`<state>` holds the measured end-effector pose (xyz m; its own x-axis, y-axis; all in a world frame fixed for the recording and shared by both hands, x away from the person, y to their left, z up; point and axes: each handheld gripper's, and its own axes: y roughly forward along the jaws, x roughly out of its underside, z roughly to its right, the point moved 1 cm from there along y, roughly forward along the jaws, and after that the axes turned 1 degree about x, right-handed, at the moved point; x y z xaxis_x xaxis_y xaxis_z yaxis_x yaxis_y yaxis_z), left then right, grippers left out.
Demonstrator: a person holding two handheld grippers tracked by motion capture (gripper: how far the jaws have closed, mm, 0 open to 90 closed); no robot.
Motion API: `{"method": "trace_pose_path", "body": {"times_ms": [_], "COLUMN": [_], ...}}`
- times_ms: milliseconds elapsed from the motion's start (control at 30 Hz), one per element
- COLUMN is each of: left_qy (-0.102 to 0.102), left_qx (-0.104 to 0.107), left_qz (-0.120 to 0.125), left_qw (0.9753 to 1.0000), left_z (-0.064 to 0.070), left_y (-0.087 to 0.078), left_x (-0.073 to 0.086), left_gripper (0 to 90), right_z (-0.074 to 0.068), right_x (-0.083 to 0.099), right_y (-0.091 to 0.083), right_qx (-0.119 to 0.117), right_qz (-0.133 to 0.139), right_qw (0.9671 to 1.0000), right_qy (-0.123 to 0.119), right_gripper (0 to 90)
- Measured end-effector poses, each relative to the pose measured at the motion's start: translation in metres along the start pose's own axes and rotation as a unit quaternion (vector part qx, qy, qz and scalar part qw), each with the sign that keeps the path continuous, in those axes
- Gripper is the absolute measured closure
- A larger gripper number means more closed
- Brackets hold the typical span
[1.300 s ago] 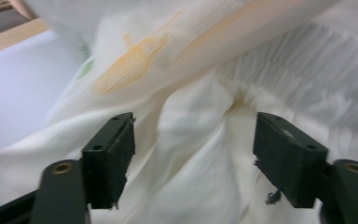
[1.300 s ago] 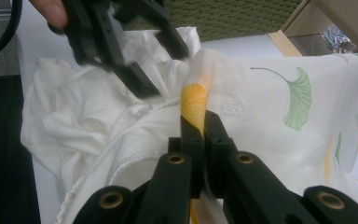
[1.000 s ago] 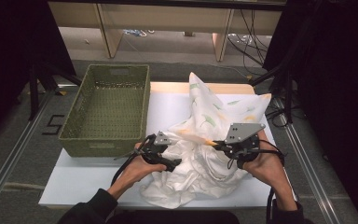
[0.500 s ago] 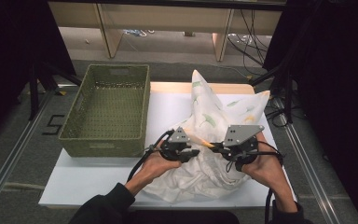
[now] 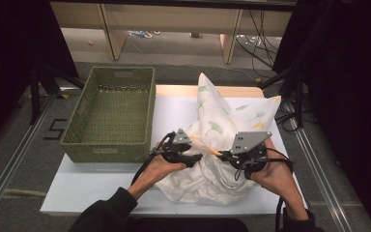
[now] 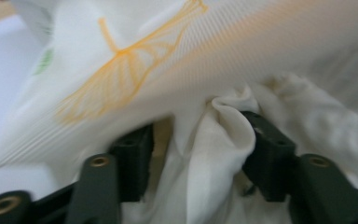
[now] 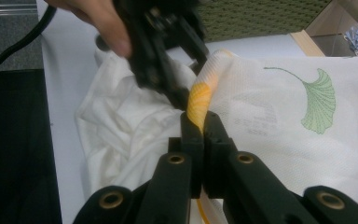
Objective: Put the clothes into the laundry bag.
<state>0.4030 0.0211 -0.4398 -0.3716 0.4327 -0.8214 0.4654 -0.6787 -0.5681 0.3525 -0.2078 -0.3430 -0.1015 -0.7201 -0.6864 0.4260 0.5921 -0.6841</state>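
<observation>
Reaching in from the side, the left tool point(image 5: 189, 155) has closed on the right tool point(image 5: 224, 155), jaws wide around white lining; right clamps the pillowcase point(image 5: 222, 121) edge on the counter point(image 5: 101, 186), likely preparing a handover.

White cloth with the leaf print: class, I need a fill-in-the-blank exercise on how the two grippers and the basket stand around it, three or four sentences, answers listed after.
1. The right gripper is shut on a fold of the white cloth that bears an ____ print.
2. The left gripper has its jaws ____, with bunched cloth between them.
3. The green basket stands to the ____ of the cloth in the high view.
4. Inside, the basket is ____.

Missing words: orange; open; left; empty
</observation>
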Motion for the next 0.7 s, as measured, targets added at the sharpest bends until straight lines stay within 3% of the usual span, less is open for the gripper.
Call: {"method": "trace_pose_path", "body": {"times_ms": [100, 167, 233, 267, 300, 367, 467, 533, 600, 700], "left_qy": [0.012, 0.006, -0.013, -0.033, -0.033, -0.041, -0.052, -0.037, -0.02, -0.033], "left_qx": [-0.031, -0.046, -0.035, -0.027, -0.021, 0.009, 0.066, 0.08, 0.074, 0.075], "left_qz": [-0.002, -0.006, -0.021, -0.029, -0.027, -0.027, 0.004, 0.014, 0.025, 0.044], "left_qw": [0.9995, 0.9989, 0.9991, 0.9987, 0.9989, 0.9987, 0.9965, 0.996, 0.9968, 0.9957], "left_z": [-0.003, -0.01, -0.018, -0.021, -0.022, -0.02, -0.007, 0.003, 0.011, 0.012], "left_y": [-0.013, -0.011, -0.002, 0.004, 0.009, 0.015, 0.015, 0.013, 0.013, 0.019], "left_x": [0.008, 0.014, 0.02, 0.023, 0.026, 0.029, 0.025, 0.018, 0.009, -0.005], "left_gripper": [27.4, 22.2, 18.5, 16.8, 17.4, 34.7, 70.9, 78.6, 80.5, 81.2], "right_z": [-0.001, -0.002, -0.002, -0.001, -0.001, -0.001, 0.0, 0.0, -0.002, -0.005], "right_x": [0.0, -0.001, -0.002, -0.002, -0.002, -0.001, 0.0, 0.0, -0.001, -0.003], "right_y": [0.0, 0.0, 0.0, 0.0, 0.0, 0.0, 0.002, 0.001, 0.0, -0.001], "right_qx": [0.0, 0.001, 0.002, 0.003, 0.003, 0.0, -0.004, -0.001, -0.006, -0.006], "right_qz": [-0.001, -0.002, -0.001, -0.001, -0.001, 0.0, 0.0, 0.0, -0.001, -0.001], "right_qw": [1.0, 1.0, 1.0, 1.0, 1.0, 1.0, 1.0, 1.0, 1.0, 1.0], "right_qy": [0.001, 0.0, -0.001, -0.002, -0.001, 0.001, 0.003, 0.0, 0.002, -0.003], "right_gripper": [90.0, 90.0, 90.0, 90.0, 90.0, 90.0, 90.0, 90.0, 90.0, 90.0]}}
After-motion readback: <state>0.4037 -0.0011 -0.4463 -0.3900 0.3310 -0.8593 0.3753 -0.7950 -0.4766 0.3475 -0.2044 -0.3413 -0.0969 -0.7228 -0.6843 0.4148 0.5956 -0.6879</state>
